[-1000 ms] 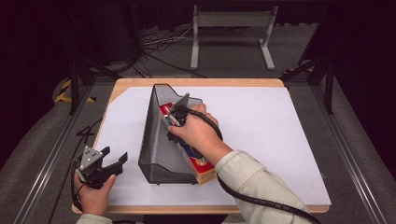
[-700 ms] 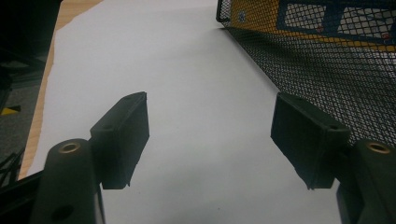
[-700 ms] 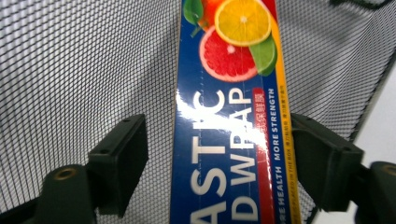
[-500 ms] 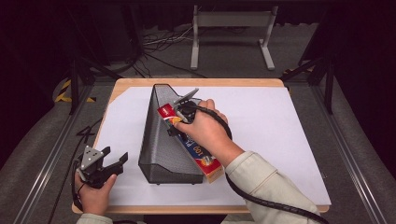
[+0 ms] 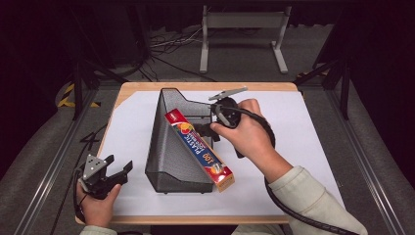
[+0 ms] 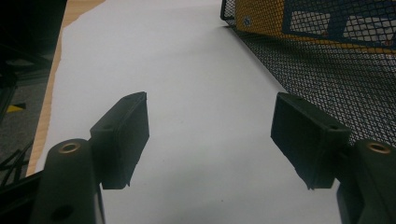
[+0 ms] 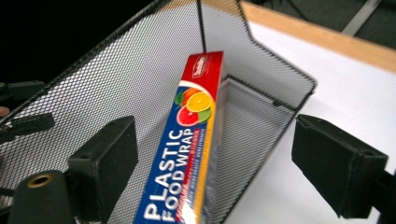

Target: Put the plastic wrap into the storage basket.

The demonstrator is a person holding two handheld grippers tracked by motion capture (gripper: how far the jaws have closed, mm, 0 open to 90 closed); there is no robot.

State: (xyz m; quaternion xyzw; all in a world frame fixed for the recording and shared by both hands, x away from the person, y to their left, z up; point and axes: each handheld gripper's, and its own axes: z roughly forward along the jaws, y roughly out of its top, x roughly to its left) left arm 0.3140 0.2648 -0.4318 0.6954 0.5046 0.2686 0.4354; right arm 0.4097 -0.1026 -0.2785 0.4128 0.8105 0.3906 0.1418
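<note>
**Wrap box resting in the mesh holder**

My left gripper (image 5: 119,171) sits nearest, left of the mesh holder (image 5: 169,147), jaws apart. The plastic wrap box (image 5: 199,149) leans inside the holder. My right gripper (image 7: 219,163) at the holder's right is spread open.

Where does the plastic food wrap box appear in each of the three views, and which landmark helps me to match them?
High view: the plastic food wrap box lies slanted at the centre, in the black mesh holder.
Left gripper view: upper right, its yellow side seen through the mesh.
Right gripper view: centre, running up from the bottom edge between the open jaws.
Shared landmark: the black mesh holder on the white sheet.
</note>
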